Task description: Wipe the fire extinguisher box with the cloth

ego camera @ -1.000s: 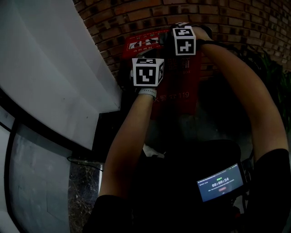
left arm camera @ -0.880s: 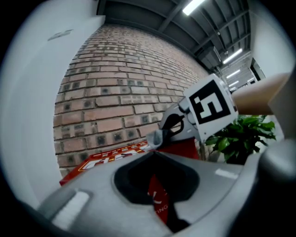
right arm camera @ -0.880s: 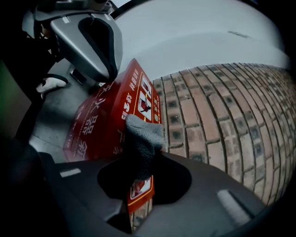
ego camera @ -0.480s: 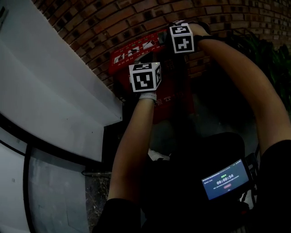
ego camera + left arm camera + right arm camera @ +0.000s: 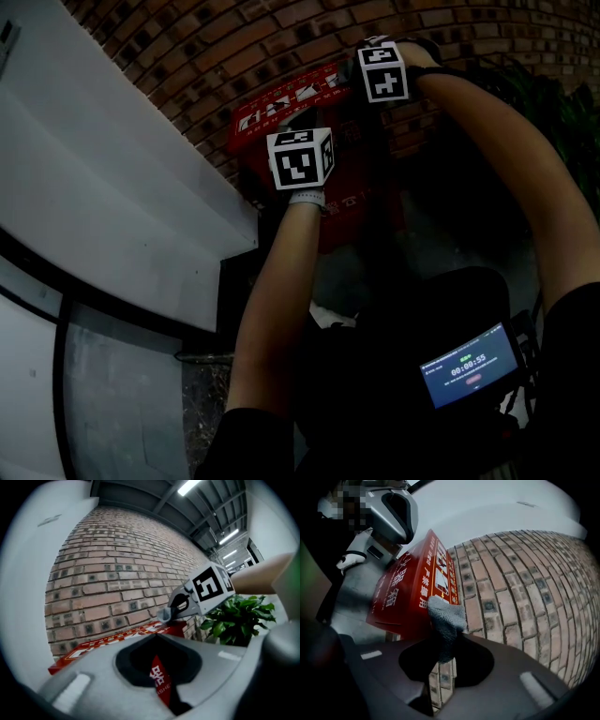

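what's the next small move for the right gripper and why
Probably slide the right gripper along the top of the fire extinguisher box toward its other end. Its jaws are clamped on the grey cloth, whose tip sits at the top's edge by the brick wall, so the rest of that face lies ahead.
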A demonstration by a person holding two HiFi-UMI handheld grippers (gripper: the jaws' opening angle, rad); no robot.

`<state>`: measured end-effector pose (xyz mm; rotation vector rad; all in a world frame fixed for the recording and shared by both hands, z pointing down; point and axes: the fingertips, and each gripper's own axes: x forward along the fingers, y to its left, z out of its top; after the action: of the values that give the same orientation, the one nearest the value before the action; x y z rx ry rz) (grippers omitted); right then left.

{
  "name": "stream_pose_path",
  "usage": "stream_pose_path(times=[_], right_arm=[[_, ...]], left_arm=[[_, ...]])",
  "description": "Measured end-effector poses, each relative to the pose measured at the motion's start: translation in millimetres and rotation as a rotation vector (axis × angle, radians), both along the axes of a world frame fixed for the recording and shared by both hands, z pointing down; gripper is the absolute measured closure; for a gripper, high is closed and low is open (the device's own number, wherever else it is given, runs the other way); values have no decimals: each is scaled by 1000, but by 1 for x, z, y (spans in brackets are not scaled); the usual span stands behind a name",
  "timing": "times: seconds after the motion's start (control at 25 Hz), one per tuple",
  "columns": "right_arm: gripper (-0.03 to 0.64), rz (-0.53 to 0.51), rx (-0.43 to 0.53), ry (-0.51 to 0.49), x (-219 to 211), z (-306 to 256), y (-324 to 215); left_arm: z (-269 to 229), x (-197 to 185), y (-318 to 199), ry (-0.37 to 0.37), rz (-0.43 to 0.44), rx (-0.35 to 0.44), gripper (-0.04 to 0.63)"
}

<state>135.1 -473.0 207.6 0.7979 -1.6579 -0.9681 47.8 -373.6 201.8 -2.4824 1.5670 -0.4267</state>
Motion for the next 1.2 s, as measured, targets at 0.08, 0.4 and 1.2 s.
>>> stream_pose_path(times=[0.08, 0.4, 1.2], right_arm=[[549, -8, 16, 4, -12, -10, 2], [549, -129, 33, 1, -119, -28, 22], [549, -317, 43, 37, -314, -4, 54]], left_arm=[[-6, -14, 0, 17, -13, 7, 594], [-2, -86, 3, 58, -76, -5, 594], [19, -228, 8, 89, -201, 2, 594]])
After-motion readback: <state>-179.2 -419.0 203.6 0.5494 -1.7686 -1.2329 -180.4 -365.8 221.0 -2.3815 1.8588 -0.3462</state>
